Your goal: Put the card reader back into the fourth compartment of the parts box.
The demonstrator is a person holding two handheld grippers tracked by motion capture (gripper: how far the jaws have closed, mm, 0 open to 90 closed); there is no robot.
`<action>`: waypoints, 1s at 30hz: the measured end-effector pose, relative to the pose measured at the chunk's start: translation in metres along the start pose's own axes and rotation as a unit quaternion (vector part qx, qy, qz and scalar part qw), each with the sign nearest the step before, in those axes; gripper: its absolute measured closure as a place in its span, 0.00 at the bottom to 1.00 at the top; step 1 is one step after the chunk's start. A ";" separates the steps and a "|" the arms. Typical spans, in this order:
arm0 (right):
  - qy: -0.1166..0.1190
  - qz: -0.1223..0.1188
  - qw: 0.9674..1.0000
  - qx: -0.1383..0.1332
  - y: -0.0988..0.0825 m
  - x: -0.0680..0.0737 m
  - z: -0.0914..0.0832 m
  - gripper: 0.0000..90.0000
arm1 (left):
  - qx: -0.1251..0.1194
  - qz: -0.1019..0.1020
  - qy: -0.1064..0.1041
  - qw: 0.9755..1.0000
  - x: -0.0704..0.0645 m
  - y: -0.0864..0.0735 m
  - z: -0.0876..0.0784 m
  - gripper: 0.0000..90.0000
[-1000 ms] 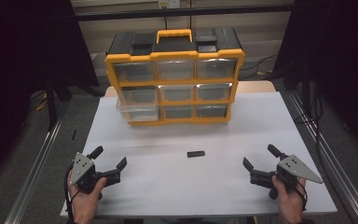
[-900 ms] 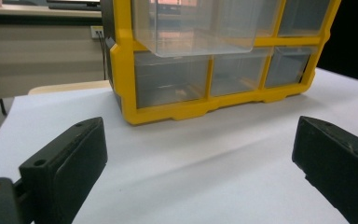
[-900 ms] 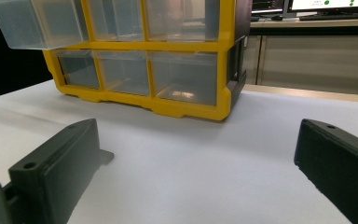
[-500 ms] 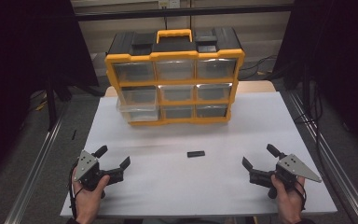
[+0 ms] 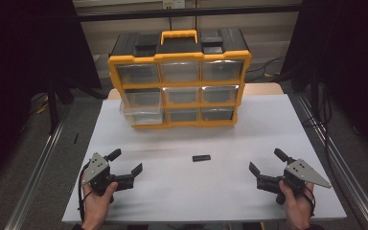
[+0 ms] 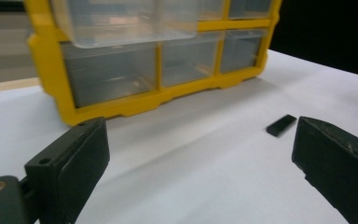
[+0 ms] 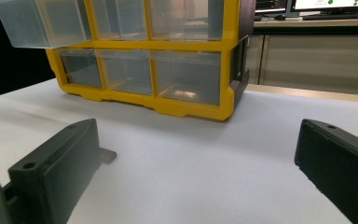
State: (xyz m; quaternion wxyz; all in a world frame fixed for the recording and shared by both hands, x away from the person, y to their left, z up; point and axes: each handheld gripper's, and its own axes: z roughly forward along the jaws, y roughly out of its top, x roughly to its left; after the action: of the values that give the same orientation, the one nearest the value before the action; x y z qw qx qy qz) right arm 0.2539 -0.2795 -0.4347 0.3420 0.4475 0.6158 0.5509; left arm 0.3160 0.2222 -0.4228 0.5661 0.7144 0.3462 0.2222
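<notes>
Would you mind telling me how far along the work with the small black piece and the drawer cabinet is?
Done: one clear drawer of the yellow cabinet is pulled out. In hand: nothing; the left hand-held gripper and right hand-held gripper are open, empty. Left: the small black piece lies untouched on the white table, apparently awaiting pickup.

A small flat black bar [image 5: 201,157] lies on the white table [image 5: 182,191].

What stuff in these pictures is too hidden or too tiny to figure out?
- The small black piece on the white table: too small in the high view, blurred in the left gripper view, to tell what it is.
- The drawers of the yellow organizer: cloudy fronts hide any contents; its top is cut off in both gripper views.
- In the right gripper view, the right gripper has one jaw covering most of something flat on the table.
</notes>
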 end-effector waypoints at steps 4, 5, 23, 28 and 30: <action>0.000 0.002 1.000 0.000 0.000 0.000 0.001 0.00 | 0.006 0.001 -0.021 1.000 -0.004 0.001 0.004 0.05; 0.000 0.003 1.000 0.000 0.000 -0.001 0.001 0.00 | 0.008 0.007 -0.029 1.000 -0.005 0.002 0.006 0.05; -0.003 -0.003 1.000 0.001 -0.001 0.000 0.000 0.00 | 0.028 0.039 -0.084 0.995 -0.022 0.020 0.044 0.07; -0.001 -0.001 1.000 0.000 -0.001 0.000 0.000 0.00 | 0.056 0.050 -0.106 0.992 -0.031 0.025 0.060 0.06; -0.001 -0.001 1.000 0.000 -0.001 0.000 0.000 0.00 | 0.062 0.059 -0.108 0.991 -0.033 0.026 0.062 0.07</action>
State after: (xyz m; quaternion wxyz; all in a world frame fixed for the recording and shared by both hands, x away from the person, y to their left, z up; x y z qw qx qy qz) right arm 0.2538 -0.2796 -0.4357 0.3432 0.4469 0.6160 0.5505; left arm 0.3442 0.1540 -0.4112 0.5407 0.7869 0.2540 0.1549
